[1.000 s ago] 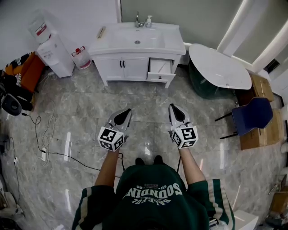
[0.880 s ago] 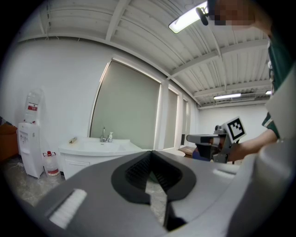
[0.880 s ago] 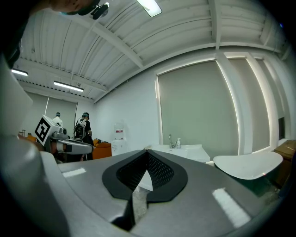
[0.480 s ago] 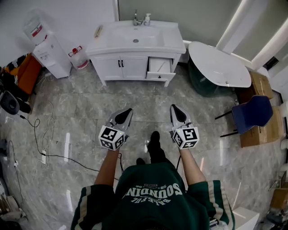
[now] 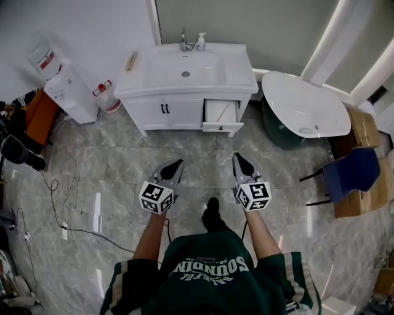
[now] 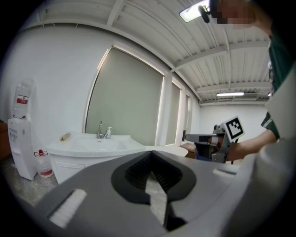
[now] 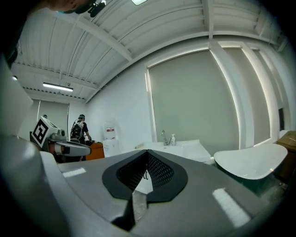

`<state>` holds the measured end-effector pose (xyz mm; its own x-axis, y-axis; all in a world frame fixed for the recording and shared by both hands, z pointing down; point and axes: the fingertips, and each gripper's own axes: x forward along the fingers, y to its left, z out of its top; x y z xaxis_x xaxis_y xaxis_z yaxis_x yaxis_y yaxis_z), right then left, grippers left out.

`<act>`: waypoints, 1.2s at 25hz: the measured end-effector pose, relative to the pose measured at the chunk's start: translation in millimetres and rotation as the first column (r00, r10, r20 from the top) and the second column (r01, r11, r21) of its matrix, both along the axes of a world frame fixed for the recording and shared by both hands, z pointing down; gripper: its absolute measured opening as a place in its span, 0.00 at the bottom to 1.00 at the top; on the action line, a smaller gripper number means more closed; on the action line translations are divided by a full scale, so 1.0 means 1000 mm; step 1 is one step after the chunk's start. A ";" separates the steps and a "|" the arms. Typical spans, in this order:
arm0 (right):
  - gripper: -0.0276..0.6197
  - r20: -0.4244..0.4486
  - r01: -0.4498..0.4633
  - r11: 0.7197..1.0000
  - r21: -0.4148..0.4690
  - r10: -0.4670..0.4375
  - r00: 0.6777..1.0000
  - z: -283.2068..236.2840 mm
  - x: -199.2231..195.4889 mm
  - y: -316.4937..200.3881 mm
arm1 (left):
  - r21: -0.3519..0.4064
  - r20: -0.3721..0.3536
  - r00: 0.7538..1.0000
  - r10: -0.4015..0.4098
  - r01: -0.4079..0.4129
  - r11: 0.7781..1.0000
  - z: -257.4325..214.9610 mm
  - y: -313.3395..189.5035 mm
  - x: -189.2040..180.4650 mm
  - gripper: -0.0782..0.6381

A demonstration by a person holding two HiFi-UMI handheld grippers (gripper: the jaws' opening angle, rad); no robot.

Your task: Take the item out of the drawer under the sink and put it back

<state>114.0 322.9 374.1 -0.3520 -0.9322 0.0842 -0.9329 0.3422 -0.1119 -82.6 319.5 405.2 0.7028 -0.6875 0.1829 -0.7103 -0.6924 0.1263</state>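
Jutting from cabinet (image 5: 163,112) front, drawer (image 5: 220,112) — floor (image 5: 203,144) btwn it & person (image 5: 209,274).

drawer (image 5: 220,114): small, white, pulled out | where: right end of the white cabinet (image 5: 161,113), under the sink (image 5: 186,69) | inside: too far away to tell

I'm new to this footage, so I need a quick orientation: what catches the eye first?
The white sink cabinet against the far wall, its right-hand drawer pulled open. Nearer, over the grey floor, the left hand-held gripper and right hand-held gripper point toward it, both shut and empty.
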 end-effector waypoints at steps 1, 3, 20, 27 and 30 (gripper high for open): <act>0.05 0.001 0.000 1.000 0.002 0.000 1.000 -0.003 0.006 -0.017 | 0.002 -0.003 1.000 -0.002 0.002 1.000 -0.003 -0.016 0.006 0.18; 0.05 0.005 0.006 1.000 0.012 -0.006 1.000 -0.011 0.016 -0.052 | 0.009 -0.005 1.000 -0.011 0.011 1.000 -0.008 -0.048 0.014 0.18; 0.05 -0.032 0.073 0.997 -0.004 -0.074 0.997 -0.014 0.014 -0.265 | 0.009 -0.022 0.999 -0.027 0.027 1.000 -0.013 -0.259 0.040 0.18; 0.05 -0.028 0.010 1.000 -0.022 -0.010 1.000 -0.011 -0.011 -0.348 | -0.007 -0.010 0.999 0.051 -0.051 0.999 -0.006 -0.351 0.023 0.18; 0.05 -0.026 -0.014 1.000 -0.025 0.013 1.000 -0.013 -0.024 -0.374 | -0.007 -0.003 0.997 0.083 -0.083 0.997 -0.007 -0.382 0.015 0.18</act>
